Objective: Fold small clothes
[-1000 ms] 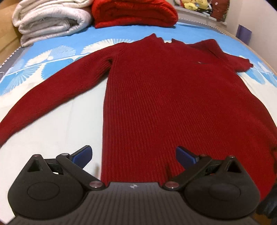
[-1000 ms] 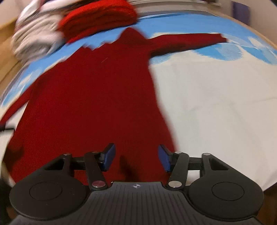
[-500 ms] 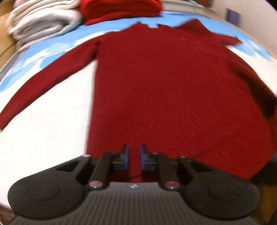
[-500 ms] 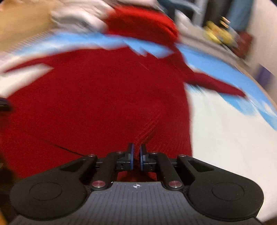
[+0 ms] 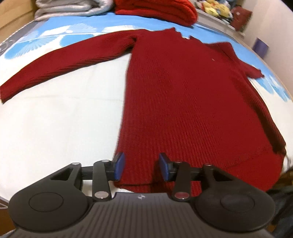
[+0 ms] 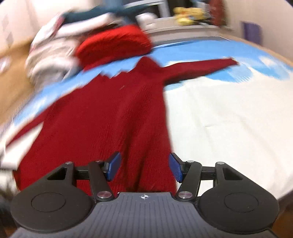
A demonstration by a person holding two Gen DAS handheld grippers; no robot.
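A dark red knit sweater lies flat and face up on the bed, its left sleeve stretched out to the side. My left gripper hovers over the hem's left corner. Its jaws are opening, and the fabric lies between the blue pads without being pinched. In the blurred right wrist view the same sweater shows with its right sleeve spread out. My right gripper is over the hem's right side. Its jaws are opening too, and they pinch nothing.
The bedsheet is white with a blue leaf pattern towards the head end. A folded red knit and a folded grey quilt lie at the back. Plush toys sit on a shelf behind.
Both grippers went from open to shut at the hem, then opened again. The left view has shifted towards the hem's left corner. The right view has swung and is blurred.
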